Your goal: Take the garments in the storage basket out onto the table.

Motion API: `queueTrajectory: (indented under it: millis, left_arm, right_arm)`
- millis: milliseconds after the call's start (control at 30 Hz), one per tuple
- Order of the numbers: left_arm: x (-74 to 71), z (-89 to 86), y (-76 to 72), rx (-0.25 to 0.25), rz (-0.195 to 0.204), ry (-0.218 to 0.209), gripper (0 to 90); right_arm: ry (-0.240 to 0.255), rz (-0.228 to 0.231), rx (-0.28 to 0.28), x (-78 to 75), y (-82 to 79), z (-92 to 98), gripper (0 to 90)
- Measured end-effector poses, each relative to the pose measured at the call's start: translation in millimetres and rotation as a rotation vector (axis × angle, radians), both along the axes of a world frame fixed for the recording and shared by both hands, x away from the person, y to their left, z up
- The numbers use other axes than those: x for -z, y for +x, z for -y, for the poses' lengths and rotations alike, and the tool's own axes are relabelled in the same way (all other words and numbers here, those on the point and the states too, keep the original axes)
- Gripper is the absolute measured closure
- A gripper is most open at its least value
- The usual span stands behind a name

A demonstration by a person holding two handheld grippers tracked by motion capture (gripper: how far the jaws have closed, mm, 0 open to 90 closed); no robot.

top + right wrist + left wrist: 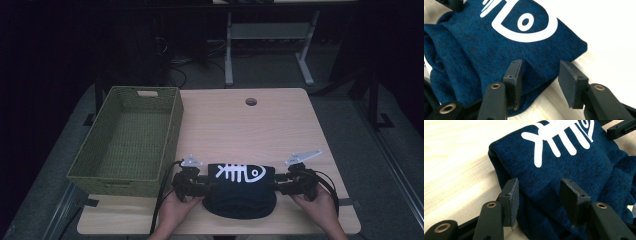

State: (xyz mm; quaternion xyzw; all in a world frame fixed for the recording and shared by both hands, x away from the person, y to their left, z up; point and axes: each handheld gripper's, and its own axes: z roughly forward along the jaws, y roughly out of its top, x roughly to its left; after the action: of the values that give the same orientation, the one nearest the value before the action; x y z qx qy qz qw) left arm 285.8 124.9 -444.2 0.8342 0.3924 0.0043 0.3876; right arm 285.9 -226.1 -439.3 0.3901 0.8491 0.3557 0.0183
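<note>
A folded dark blue knitted garment [241, 196] with a white fish-skeleton print lies at the table's front edge. My left gripper [204, 181] is at its left end, my right gripper [279, 186] at its right end. In the left gripper view the garment [564, 167] runs between the jaws of my left gripper [540, 197], which stand apart without pinching it. In the right gripper view my right gripper [541, 77] is open too: one jaw is over the garment's [499, 52] corner, the other over bare table.
A green woven basket [172, 125] stands empty at the left of the light wooden table [240, 130]. A round cable hole [251, 101] sits near the far edge. A person's hands hold both grippers from the front edge.
</note>
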Motion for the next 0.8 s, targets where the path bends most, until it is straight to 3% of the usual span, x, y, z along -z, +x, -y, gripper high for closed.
queueTrajectory:
  millis: [400, 800]
  left_arm:
    - [2.8, 3.4, -2.2, 0.025, -0.032, 0.001, 45.0]
    - [3.2, 3.7, -1.2, 0.005, -0.035, -0.003, 42.5]
  right_arm:
    - [-0.003, -0.036, 0.000, 6.2, -2.0, -0.6, 49.0]
    - [-0.005, -0.054, -0.003, 11.0, -3.0, -1.6, 48.8]
